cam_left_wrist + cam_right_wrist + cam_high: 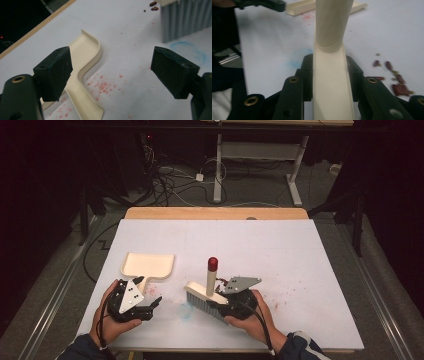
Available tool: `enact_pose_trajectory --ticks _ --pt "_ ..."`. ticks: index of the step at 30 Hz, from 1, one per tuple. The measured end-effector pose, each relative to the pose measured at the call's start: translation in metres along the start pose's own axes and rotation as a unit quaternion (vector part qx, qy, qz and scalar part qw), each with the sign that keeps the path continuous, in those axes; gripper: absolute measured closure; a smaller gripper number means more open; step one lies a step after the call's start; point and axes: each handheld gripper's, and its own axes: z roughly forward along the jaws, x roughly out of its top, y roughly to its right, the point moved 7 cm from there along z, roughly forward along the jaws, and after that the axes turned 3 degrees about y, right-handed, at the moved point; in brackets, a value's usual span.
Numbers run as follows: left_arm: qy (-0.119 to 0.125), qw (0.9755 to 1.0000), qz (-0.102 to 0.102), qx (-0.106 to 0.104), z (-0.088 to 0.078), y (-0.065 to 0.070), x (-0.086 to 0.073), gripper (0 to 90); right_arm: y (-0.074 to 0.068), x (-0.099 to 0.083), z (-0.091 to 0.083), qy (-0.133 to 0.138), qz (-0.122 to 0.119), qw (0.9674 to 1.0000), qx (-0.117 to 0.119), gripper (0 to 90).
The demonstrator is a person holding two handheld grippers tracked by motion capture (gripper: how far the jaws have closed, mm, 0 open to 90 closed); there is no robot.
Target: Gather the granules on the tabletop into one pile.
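High view: both grippers low on the white table (300, 250), brush (206, 297) and dustpan (148, 265) side by side near the front edge. Right gripper view adds what the high one barely shows: a small pile of dark red beans (398, 82) lying on the table just beside the brush, plus a faint blue ring mark. Left gripper view shows red specks around the dustpan handle.

Right gripper (235, 302) pinches the brush's cream back, jaws pressed on either side of it; bristles rest on the table, handle sticks up, tilted. Left gripper (145, 307) spread wide, nothing pinched; dustpan handle lies just ahead of its left jaw, not touched.

Brush: cream body, grey-blue bristles, red cap on the handle. Dustpan: cream, shallow, raised rim.
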Motion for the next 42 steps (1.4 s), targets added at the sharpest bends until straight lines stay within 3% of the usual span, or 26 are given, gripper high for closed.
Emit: enact_pose_trajectory --ticks 7,12,20,22,25,29,30,33,36,38,42 --pt "-0.006 0.9999 0.010 -0.006 0.002 0.004 0.000 16.4 0.038 -0.006 -0.007 0.002 0.041 0.9986 -0.034 67.1" --pt "-0.007 0.9999 0.008 -0.007 0.003 0.005 0.000 16.5 0.053 -0.007 -0.016 0.004 0.049 0.9970 -0.060 67.2" --pt "-0.014 0.9998 0.013 -0.010 0.005 0.008 0.000 16.6 0.053 0.000 -0.024 0.014 0.048 0.9967 -0.064 67.3" --pt "-0.015 0.9997 0.013 -0.011 0.005 0.008 -0.001 16.6 0.051 0.005 -0.026 0.023 0.043 0.9967 -0.064 67.3" --pt "-0.020 0.9996 0.014 -0.012 0.007 0.008 -0.001 16.6 0.046 0.017 -0.022 0.048 0.061 0.9951 -0.062 67.3" --pt "-0.022 0.9996 0.017 -0.012 0.008 0.009 -0.002 16.6 0.031 0.028 -0.005 0.074 0.083 0.9917 -0.065 67.3" --pt "-0.022 0.9995 0.017 -0.012 0.007 0.009 -0.002 16.6 0.031 0.028 -0.005 0.074 0.083 0.9917 -0.065 67.3" --pt "-0.022 0.9995 0.016 -0.013 0.007 0.009 -0.003 16.6 0.023 0.023 0.018 0.072 0.109 0.9885 -0.077 67.2" --pt "-0.023 0.9995 0.018 -0.013 0.006 0.009 -0.003 16.6 0.029 0.015 0.025 0.064 0.130 0.9847 -0.098 67.3" --pt "-0.023 0.9994 0.019 -0.014 0.006 0.009 -0.003 16.6 0.038 0.011 0.022 0.063 0.135 0.9818 -0.118 67.2" --pt "-0.031 0.9990 0.028 -0.015 0.007 0.011 -0.004 16.6 0.057 0.000 0.013 0.053 0.172 0.9744 -0.134 66.9"
